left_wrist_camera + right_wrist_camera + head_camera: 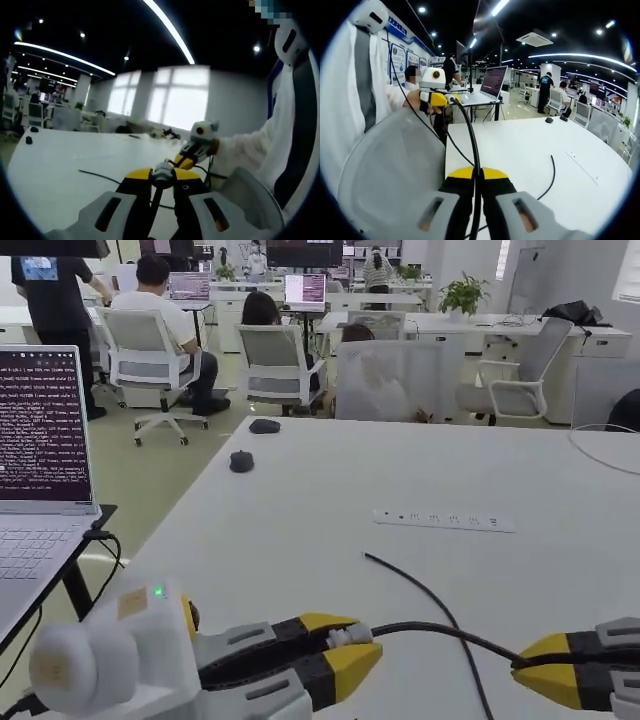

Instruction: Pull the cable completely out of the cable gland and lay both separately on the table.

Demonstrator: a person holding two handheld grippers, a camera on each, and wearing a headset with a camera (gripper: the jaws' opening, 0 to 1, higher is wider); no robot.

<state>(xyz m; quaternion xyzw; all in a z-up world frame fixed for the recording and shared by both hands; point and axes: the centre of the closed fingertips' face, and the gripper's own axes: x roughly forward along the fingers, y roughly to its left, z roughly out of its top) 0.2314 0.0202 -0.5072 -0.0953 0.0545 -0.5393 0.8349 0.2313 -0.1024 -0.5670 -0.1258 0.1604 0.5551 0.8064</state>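
Two grippers: you held both low over the white table (300,530), their tips facing each other with a short gap between them.
Left gripper (360,642): its yellow-tipped jaws were pinched onto the cable gland (162,171), a small pale metal fitting held between the tips, off the table.
Right gripper (522,667): its jaws were drawn in narrow and clamped on the black cable (430,626), a little way along from the gland.
Cable run: from the gland's end it crossed the gap to your right gripper in a shallow arc. Past those jaws the rest dropped to the table and curved away, and its free end lay on the surface near the white power strip (445,521).
Gland and cable: they were joined, not yet apart. You could not tell how far the cable sat inside the gland.
Far end of the table: a dark mouse (241,461) lay well away from your work.
Left of the table: an open laptop (40,430) showed a screen of text.
Room behind: people sat at desks on pale office chairs.
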